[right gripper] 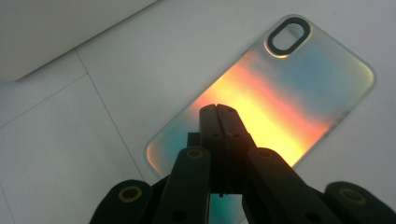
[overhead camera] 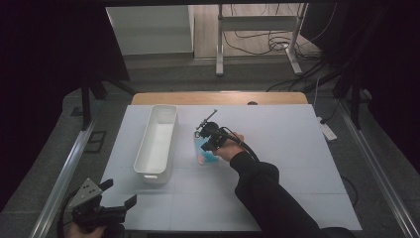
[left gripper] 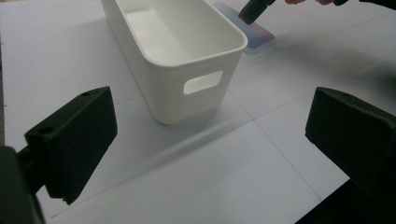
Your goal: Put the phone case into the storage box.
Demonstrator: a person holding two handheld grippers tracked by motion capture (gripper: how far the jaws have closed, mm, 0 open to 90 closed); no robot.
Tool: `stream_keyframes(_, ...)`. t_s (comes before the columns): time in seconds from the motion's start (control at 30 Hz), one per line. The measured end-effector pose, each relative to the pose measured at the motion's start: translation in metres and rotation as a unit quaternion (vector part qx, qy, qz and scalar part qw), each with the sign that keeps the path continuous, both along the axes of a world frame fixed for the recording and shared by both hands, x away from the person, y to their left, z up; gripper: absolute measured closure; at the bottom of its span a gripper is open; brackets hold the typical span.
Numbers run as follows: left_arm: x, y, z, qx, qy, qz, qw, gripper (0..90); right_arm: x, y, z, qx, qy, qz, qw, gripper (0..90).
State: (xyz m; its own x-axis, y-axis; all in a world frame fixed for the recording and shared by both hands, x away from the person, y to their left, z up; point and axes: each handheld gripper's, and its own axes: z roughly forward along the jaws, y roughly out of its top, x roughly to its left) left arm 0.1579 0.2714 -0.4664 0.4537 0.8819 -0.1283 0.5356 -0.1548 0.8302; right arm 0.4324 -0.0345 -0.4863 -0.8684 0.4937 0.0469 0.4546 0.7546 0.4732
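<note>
Phone case: iridescent, flat on white counter, just right of white bin. Right gripper view revealed its camera cutout at the far end, blurred in high view; long axis ran near-to-far. Right gripper: fingers clenched together over the case. Left gripper: fingers released, near-left edge. Open counter right.

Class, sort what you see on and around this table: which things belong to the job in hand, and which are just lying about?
In the job:
right tongs, shut, tips over the case
iridescent phone case
white bin, probably

Lying about:
left tongs, open
power strip
floor cables
</note>
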Motion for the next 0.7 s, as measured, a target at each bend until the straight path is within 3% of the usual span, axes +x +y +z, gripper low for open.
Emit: stream_keyframes(0.7, 0.000, -0.001, 0.000, 0.002, -0.001, -0.001, 1.0000, 2.8, -0.018, 0.030, -0.016, 0.003, 0.010, 0.045, 0.9989, 89.3)
